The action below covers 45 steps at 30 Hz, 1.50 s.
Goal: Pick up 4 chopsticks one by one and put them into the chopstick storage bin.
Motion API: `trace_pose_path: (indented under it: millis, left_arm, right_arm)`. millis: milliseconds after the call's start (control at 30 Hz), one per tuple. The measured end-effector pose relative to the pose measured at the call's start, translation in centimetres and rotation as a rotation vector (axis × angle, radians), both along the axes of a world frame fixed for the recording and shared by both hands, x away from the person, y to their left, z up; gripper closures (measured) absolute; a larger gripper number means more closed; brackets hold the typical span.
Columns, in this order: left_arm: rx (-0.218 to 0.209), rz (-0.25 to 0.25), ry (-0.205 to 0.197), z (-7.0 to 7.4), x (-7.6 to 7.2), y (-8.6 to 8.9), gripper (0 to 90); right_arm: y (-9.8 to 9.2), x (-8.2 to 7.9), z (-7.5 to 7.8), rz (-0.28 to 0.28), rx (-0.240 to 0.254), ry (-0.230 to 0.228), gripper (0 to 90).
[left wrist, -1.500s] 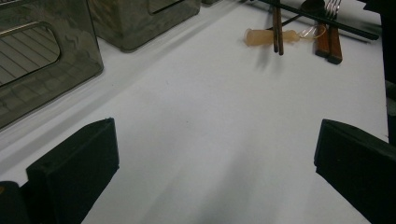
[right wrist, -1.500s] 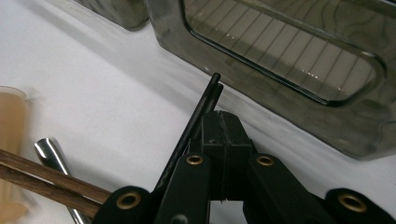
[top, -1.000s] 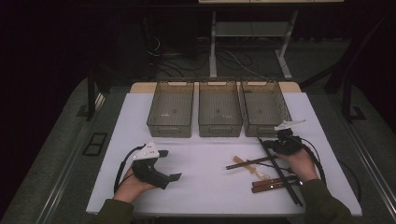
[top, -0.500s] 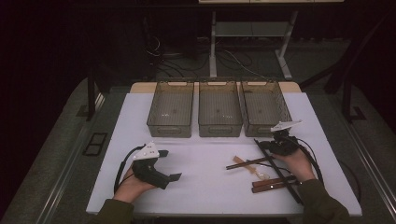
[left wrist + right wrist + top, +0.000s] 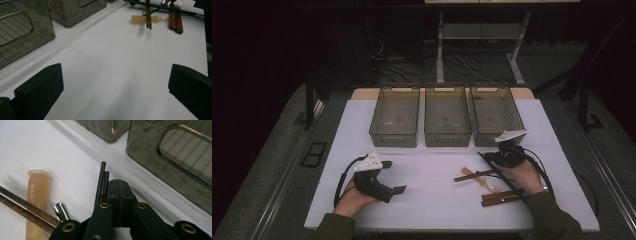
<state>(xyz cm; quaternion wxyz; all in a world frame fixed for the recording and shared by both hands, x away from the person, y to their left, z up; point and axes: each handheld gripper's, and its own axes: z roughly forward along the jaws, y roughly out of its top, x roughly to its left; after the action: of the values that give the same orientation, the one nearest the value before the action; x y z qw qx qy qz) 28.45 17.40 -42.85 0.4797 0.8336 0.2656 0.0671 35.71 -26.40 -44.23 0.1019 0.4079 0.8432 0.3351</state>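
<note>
The right tool (image 5: pixel 504 156) sits at about 4 o'clock on the white desk (image 5: pixel 437 175), its jaws pressed together on a pair of black chopsticks (image 5: pixel 102 182). In the right gripper view the two thin rods stick out past the jaw tips, gripped near one end. In the high view their length runs back under the hand toward 5 o'clock. They look light, stiff and smooth, so a pinch near the end leaves them free to swivel or slide apart; a hold nearer the middle would likely steady them.

Just beside them lie a pair of brown wooden chopsticks (image 5: pixel 474 174), a pale translucent handle (image 5: pixel 37 195), a bit of shiny metal (image 5: pixel 60 211) and two dark wood-handled pieces (image 5: pixel 502 196).

The right hand (image 5: pixel 524 175) rests low on the desk, the tool aimed toward the right-hand bin (image 5: pixel 495 115) of three smoky bins at 12 o'clock.

The left tool (image 5: pixel 384 182) lies at about 8 o'clock with its jaws spread wide over bare desk, holding nothing, pointing toward 3 o'clock
</note>
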Motion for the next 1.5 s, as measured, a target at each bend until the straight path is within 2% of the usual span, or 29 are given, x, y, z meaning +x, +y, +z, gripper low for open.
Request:
trace_pose_path:
  millis: [233,500,600,633,733,867,967,1000,1067,1300,1500]
  left_arm:
    - [0.0,-0.001,-0.001,0.0,0.0,0.0,0.0]
    - [0.004,0.001,-0.002,-0.1,0.0,0.0,0.0]
    - [0.008,-0.003,-0.001,0.0,-0.1,-0.1,0.0]
    - [0.008,-0.003,-0.001,0.0,-0.1,-0.1,0.0]
    - [0.007,-0.004,-0.003,-0.1,-0.1,-0.1,0.0]
    - [0.006,-0.002,-0.001,-0.1,-0.3,0.0,0.0]
    - [0.006,-0.003,-0.002,-0.1,-0.3,0.1,0.0]
    - [0.007,-0.003,-0.001,-0.1,-0.3,0.1,0.0]
    - [0.008,-0.003,-0.001,-0.1,-0.3,0.1,0.0]
    - [0.003,-0.004,-0.001,-0.1,-0.4,0.3,0.0]
    - [0.005,-0.008,-0.002,-0.1,-0.5,0.2,0.0]
  right_arm:
    - [0.2,-0.1,0.0,0.012,-0.002,0.0,89.8]
    - [-0.4,0.0,0.3,-0.01,0.017,-0.01,87.8]
    - [-0.9,-0.1,0.7,-0.029,0.052,-0.017,79.2]
    - [-0.9,-0.1,0.7,-0.029,0.052,-0.017,79.2]
    - [-1.7,-0.3,1.4,-0.053,0.093,-0.03,65.9]
    - [-2.8,-1.2,2.3,-0.06,0.139,-0.048,60.3]
    - [-3.4,-1.8,2.6,-0.056,0.142,-0.049,55.7]
    - [-3.9,-2.5,2.9,-0.061,0.137,-0.044,52.3]
    - [-4.1,-2.9,3.0,-0.049,0.137,-0.042,53.0]
    - [-4.8,-6.0,3.3,-0.011,0.127,-0.04,53.6]
    - [-5.5,-8.0,2.9,0.005,0.115,-0.009,66.2]
